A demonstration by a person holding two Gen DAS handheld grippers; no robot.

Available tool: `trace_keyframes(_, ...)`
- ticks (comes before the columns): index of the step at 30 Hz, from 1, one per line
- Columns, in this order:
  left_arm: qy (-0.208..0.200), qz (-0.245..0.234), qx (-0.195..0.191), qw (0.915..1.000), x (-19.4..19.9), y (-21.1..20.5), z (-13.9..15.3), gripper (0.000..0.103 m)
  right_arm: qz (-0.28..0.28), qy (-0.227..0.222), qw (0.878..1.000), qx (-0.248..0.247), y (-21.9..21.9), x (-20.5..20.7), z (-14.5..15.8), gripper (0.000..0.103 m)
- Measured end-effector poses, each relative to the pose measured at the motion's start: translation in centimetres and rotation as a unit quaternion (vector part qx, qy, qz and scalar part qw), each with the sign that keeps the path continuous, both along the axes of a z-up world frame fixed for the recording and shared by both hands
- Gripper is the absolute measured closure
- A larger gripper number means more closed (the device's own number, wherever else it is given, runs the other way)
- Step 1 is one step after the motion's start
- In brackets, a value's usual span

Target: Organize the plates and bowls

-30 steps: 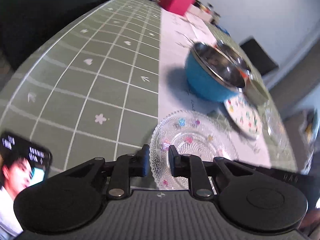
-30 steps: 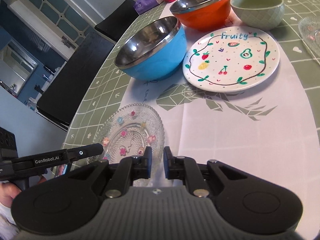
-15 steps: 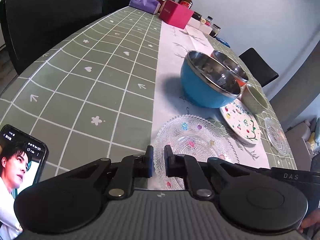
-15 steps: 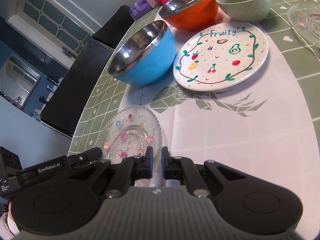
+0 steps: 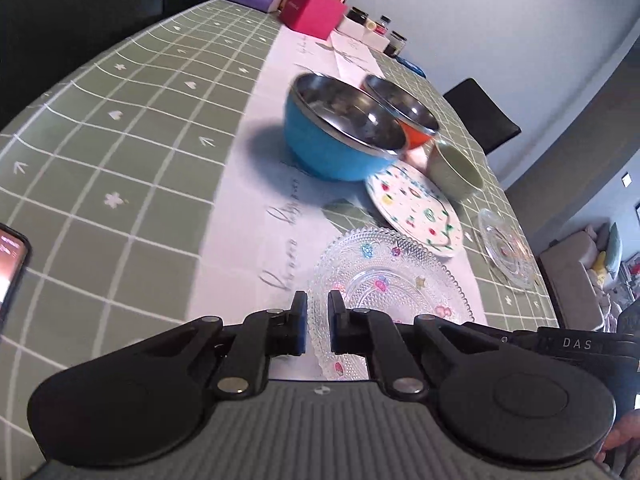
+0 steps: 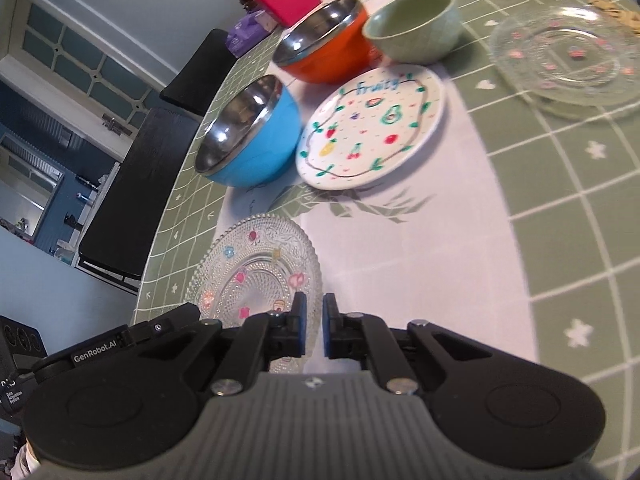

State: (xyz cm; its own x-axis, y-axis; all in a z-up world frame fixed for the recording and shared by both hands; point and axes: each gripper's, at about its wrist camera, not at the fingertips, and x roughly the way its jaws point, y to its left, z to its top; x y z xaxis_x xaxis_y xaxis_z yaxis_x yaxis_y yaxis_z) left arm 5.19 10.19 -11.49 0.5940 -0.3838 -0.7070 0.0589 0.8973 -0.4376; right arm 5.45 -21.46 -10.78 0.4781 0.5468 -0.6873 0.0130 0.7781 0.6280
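Glass plate (image 5: 394, 276) with beaded rim and coloured flower dots lies at the table's (image 5: 120, 152) near edge, both tongs clamped on its rim: left tongs (image 5: 317, 322), right tongs (image 6: 311, 330), each angled downward. Two glass plates, one fruit-painted plate (image 6: 372, 126) and three bowls (blue (image 6: 250, 134), orange (image 6: 326, 52), green (image 6: 414, 26)) are there.

Green grid-patterned tablecloth (image 5: 120, 152): left half bare up to the smartphone (image 5: 10, 264) at the near left edge; open passage. White centre runner (image 6: 400, 264): bare near the front edge beside the clear beaded glass plate (image 6: 256, 272). Mid-runner blocked by blue steel-lined bowl (image 6: 256, 136), orange steel-lined bowl (image 6: 328, 52), pale green ceramic bowl (image 6: 416, 28) and white fruit-painted plate (image 6: 372, 128), closely grouped. Second clear glass plate (image 6: 568, 56) toward the right edge. Far end crowded: pink box (image 5: 312, 10), bottles.
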Motion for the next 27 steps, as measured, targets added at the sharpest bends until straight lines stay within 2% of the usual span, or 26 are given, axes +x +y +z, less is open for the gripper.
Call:
trace_keyframes(10,0.022,-0.021,0.005,0.9995,-2.0,-5.3,-1.3,0.092,-0.028,0.027,0.999,-0.027,-4.8,-3.1,0.0,0.098)
trace_keyframes(27,0.023,-0.022,0.011,0.9994,-2.3,-5.9,-2.1,0.092,-0.034,0.027,0.998,-0.037,-5.1,-3.9,-1.0,0.097)
